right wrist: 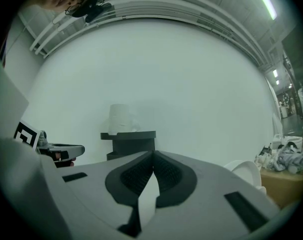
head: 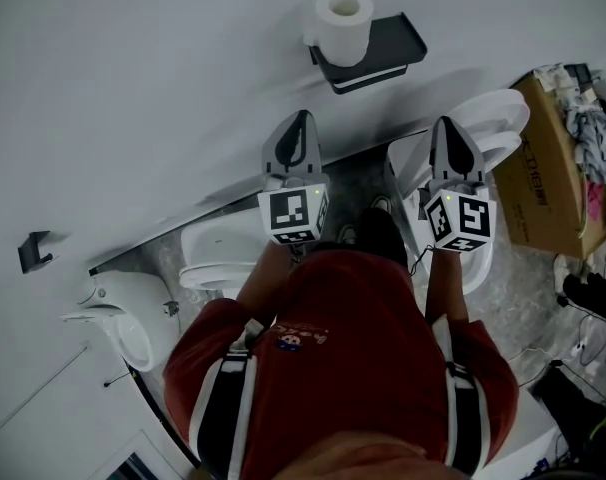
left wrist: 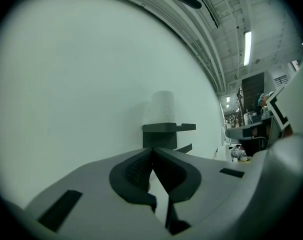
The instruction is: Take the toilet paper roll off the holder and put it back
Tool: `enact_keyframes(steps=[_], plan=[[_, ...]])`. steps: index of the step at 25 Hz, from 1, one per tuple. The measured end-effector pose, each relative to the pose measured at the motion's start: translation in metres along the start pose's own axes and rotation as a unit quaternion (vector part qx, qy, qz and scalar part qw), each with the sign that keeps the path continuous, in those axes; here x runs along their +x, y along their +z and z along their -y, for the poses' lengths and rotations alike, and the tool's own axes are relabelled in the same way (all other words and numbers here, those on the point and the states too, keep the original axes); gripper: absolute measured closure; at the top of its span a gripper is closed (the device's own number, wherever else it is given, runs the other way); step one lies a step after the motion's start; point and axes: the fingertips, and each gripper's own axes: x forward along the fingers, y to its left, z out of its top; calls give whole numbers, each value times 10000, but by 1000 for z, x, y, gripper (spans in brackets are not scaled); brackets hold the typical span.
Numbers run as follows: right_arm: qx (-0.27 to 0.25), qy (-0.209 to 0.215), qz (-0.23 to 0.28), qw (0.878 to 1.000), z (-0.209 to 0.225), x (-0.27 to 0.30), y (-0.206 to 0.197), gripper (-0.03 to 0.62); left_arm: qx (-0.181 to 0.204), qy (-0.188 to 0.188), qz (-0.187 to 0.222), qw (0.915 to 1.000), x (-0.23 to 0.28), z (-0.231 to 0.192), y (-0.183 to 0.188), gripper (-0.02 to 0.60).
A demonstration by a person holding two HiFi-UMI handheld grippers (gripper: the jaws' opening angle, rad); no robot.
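A white toilet paper roll stands upright on a black wall-mounted holder on the pale wall. It shows too in the left gripper view as the roll above the holder, and in the right gripper view as the roll on the holder. My left gripper is shut with nothing between its tips, short of the holder and below it in the head view. My right gripper is shut and empty too, to the right of the left one. Both point at the wall.
A white toilet with raised lid stands at the right, beside a cardboard box of clutter. A second white toilet lies under my left arm, a urinal at the lower left. A small black hook is on the wall.
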Motion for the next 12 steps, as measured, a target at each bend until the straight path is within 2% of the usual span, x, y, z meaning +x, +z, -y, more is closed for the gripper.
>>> enact_keyframes(steps=[4,12], plan=[[-37,-33,30,10000,1,0,4,585,118,8,67,9999,2,-2,2,563],[-176,-122,240,9995,5,-3,23,585,65,-183,402,9990,1,0,12,563]])
